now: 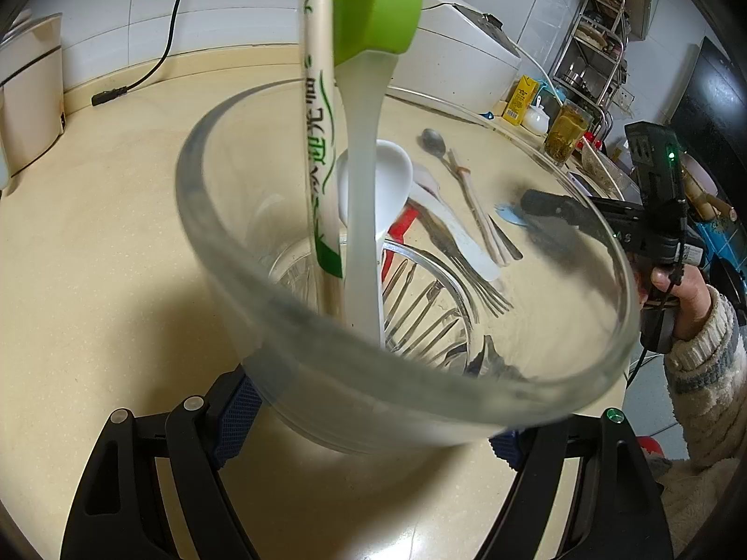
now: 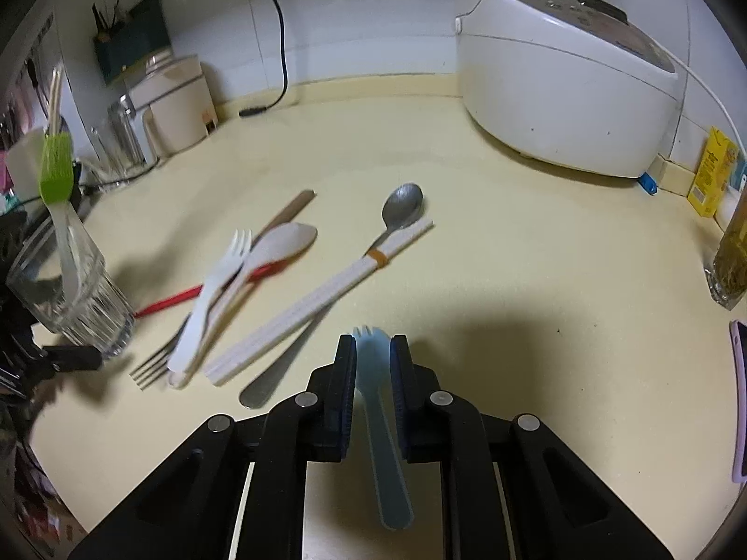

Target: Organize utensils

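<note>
- Your left gripper [image 1: 373,424] clamps the glass [image 1: 406,373], brush [image 1: 373,37] inside.
- Your right gripper [image 2: 373,359] is nearly closed around the blue spork [image 2: 380,443]; contact unclear.
- Remaining utensils on tabletop [image 2: 513,280].

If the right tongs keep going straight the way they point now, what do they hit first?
Probably the bare countertop: the right tongs, gripping the blue spork, angle down at open counter, right of the banded chopsticks. Depth is uncertain.

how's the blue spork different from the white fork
The blue spork is pale blue with short tines on a rounded bowl; the white fork is white with longer, distinct tines. The spork sits between the right gripper's pads; the fork lies loose on the counter, resting across other utensils. Both look like plastic.
</note>
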A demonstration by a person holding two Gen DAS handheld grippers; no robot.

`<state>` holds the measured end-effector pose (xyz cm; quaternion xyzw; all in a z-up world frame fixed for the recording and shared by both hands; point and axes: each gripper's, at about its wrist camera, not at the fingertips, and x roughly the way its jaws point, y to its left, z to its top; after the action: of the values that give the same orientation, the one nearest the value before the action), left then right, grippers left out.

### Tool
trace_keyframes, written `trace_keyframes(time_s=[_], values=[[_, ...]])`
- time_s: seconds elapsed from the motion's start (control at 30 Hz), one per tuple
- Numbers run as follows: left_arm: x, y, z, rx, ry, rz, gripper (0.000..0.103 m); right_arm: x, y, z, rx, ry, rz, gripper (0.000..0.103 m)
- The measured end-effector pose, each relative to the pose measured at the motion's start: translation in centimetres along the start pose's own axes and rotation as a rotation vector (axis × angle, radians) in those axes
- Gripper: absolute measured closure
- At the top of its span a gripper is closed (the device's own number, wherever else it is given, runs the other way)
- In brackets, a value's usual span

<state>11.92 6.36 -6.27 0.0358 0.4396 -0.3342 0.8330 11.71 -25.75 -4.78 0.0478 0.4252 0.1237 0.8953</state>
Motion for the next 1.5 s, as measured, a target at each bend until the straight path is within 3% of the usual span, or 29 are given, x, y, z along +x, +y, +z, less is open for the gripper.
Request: trace_keyframes(time_s=[0.17, 0.27, 0.6, 0.8, 0.83, 1.3, 1.5], values=[[0.0, 0.0, 0.0, 0.000, 0.000, -0.001, 0.019, -0.4, -0.9, 0.3, 0.027, 0.011, 0.028, 0.087], [0.0, 0.0, 0.0, -0.001, -0.001, -0.002, 0.019, 0.2, -0.6, 0.0, -0.015, 0.065, 0.034, 0.074], [0.0, 0.0, 0.0, 0.004, 0.001, 0.003, 0.019, 1.6, 1.8, -0.7, -0.157, 0.083, -0.078, 0.071], [0.0, 0.0, 0.0, 0.003, 0.001, 0.003, 0.019, 1.4, 2.2, -0.9, -0.155, 0.073, -0.064, 0.087], [0.0, 0.0, 0.0, 0.002, 0.001, 0.002, 0.019, 1.2, 2.0, -0.9, -0.144, 0.069, -0.052, 0.093], [0.0, 0.0, 0.0, 0.000, 0.000, 0.000, 0.019, -2.7, 0.5, -0.1, 0.014, -0.063, 0.098, 0.095], [0.0, 0.0, 0.0, 0.002, 0.001, 0.002, 0.019, -1.8, 0.6, -0.2, 0.001, -0.026, 0.083, 0.095]])
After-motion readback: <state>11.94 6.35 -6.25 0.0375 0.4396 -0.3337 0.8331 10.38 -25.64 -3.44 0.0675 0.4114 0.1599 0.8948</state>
